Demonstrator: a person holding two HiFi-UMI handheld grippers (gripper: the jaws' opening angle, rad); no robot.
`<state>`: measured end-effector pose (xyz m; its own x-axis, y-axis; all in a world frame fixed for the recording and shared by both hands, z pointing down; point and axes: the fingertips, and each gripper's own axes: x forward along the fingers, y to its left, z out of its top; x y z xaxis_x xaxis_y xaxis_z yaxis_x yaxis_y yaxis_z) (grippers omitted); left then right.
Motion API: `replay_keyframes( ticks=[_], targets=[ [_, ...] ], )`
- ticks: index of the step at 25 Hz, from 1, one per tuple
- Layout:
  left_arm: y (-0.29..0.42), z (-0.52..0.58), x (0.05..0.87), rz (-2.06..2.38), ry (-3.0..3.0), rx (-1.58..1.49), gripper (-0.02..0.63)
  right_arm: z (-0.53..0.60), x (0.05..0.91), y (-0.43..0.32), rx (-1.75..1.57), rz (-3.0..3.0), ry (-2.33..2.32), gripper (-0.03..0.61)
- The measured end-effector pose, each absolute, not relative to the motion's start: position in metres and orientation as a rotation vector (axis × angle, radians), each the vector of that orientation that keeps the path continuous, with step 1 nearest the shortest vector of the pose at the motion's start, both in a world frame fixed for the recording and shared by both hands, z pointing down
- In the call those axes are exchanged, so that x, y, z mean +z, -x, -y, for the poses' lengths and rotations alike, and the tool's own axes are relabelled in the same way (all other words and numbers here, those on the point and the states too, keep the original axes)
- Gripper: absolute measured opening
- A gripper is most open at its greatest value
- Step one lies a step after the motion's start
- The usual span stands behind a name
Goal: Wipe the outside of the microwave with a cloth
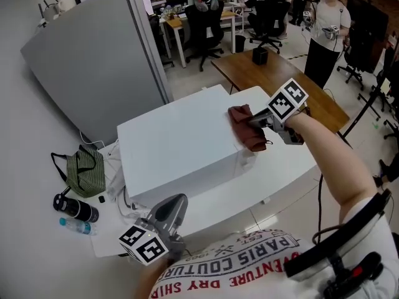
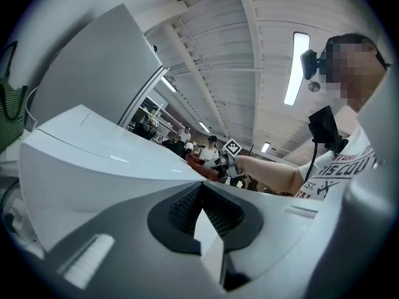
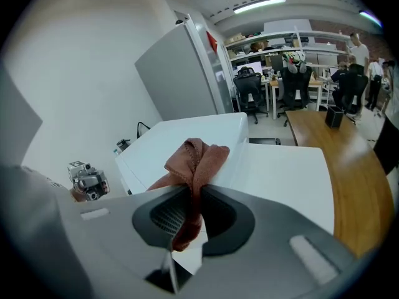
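Right hand-held gripper (image 1: 254,123) clamped on cloth (image 1: 244,116); cloth rests on microwave (image 1: 181,145) top, at its right edge. Left hand-held gripper (image 1: 176,203) jaws together, empty, low before the microwave's front. Judged mid-task: top under way, front and sides likely left.

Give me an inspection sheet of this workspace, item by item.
Surface: white table, carrying the microwave.
Job's things: white microwave stands on the table; red-brown cloth drapes over its top right edge.
Clutter: green striped bag, black flask and water bottle, left of the microwave.
Claws: right claw shut on the cloth; left claw shut, empty, low near the microwave's front.
Cables: dark cable behind the microwave's left side.
Surroundings: grey partition, wooden table, office chairs, people beyond.
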<state>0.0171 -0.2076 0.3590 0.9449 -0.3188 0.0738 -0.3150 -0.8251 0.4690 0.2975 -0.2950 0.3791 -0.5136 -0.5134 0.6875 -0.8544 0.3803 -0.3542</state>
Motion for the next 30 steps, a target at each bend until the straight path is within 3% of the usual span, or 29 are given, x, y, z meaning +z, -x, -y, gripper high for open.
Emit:
replay_keyframes(
  ticks=[6,15,23,30],
  targets=[
    [-0.013,0.210,0.356,0.474,-2.608,-0.009,0.001,0.298,0.350,-0.268,0.912,2.265,-1.090,0.043],
    [0.060,0.212,0.358,0.760,-2.606,-0.005,0.002,0.350,0.293,-0.127,0.730,2.453,-0.798,0.043],
    [0.161,0.202,0.375,1.072,-2.451,-0.092,0.001,0.418,0.302,0.010,0.746,2.527,-0.608,0.043],
    [0.218,0.178,0.384,1.319,-2.352,-0.098,0.002,0.460,0.343,0.073,0.775,2.446,-0.558,0.043]
  ],
)
